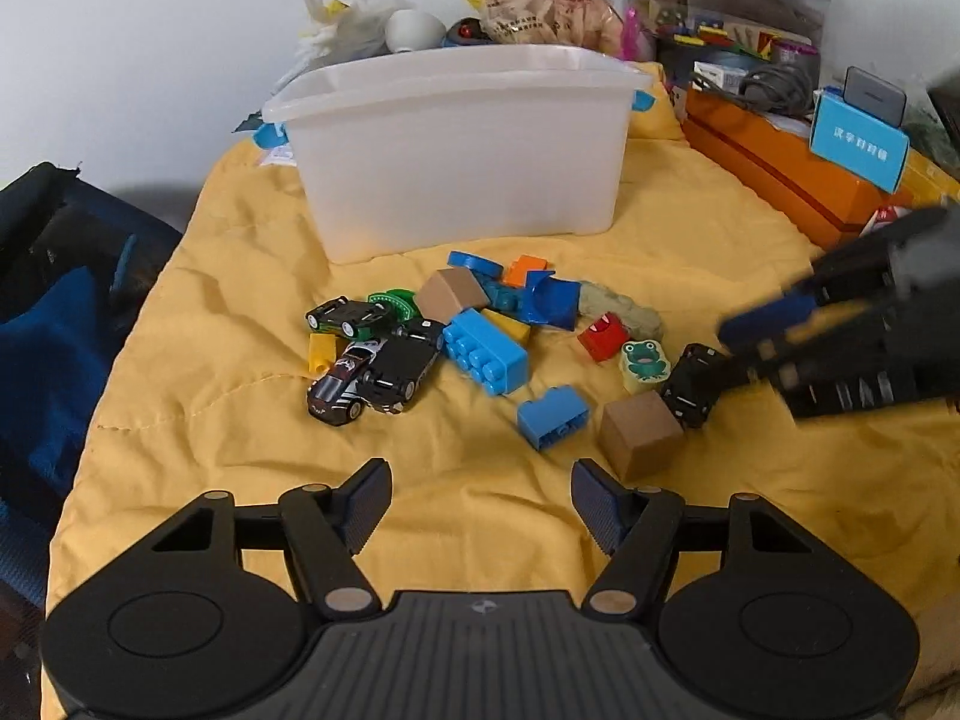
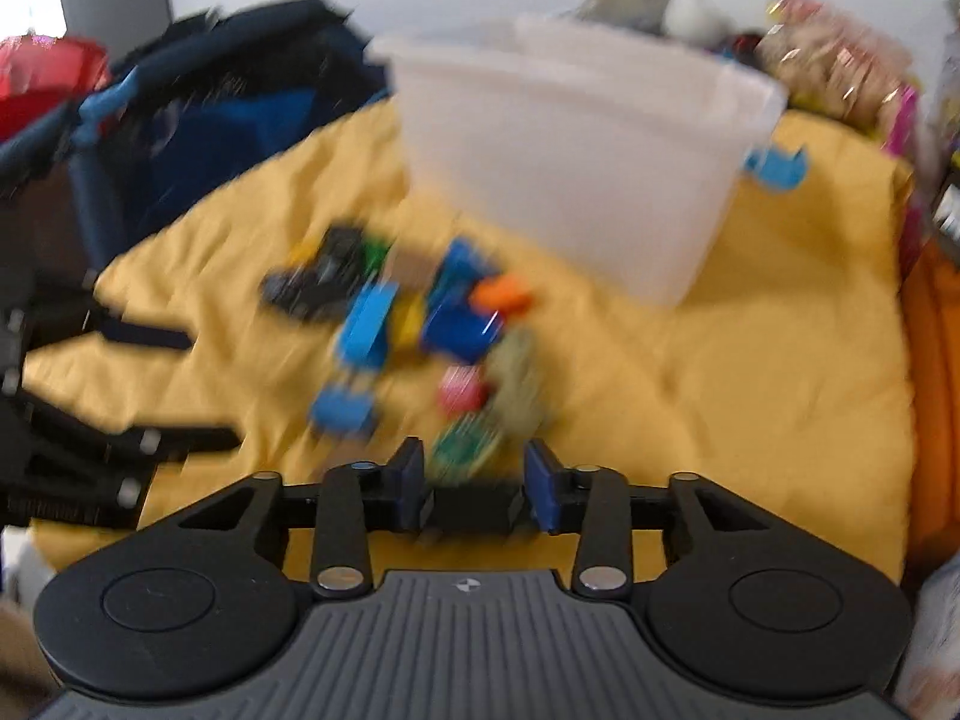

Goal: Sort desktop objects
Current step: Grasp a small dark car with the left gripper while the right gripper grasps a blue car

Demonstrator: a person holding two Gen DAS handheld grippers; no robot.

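Note:
Toys lie heaped on the yellow cloth [image 1: 690,228] in front of a translucent white bin [image 1: 456,138]: toy cars [image 1: 360,360], blue bricks [image 1: 486,351], a small blue brick [image 1: 552,417], a brown block [image 1: 639,435], a red piece [image 1: 603,336] and a frog tile [image 1: 643,363]. My left gripper [image 1: 480,504] hovers open over bare cloth just short of the heap, nothing between its fingers. My right gripper [image 2: 474,468] comes in from the right and is shut on a black toy car [image 1: 690,387], which fills the gap between its pads [image 2: 414,480]. The right wrist view is blurred.
Orange boxes [image 1: 780,168], a blue card [image 1: 858,147], clear cases and snack bags [image 1: 540,6] crowd the back and right. A dark blue bag [image 1: 54,312] hangs off the cloth's left edge. Bare cloth lies around the heap.

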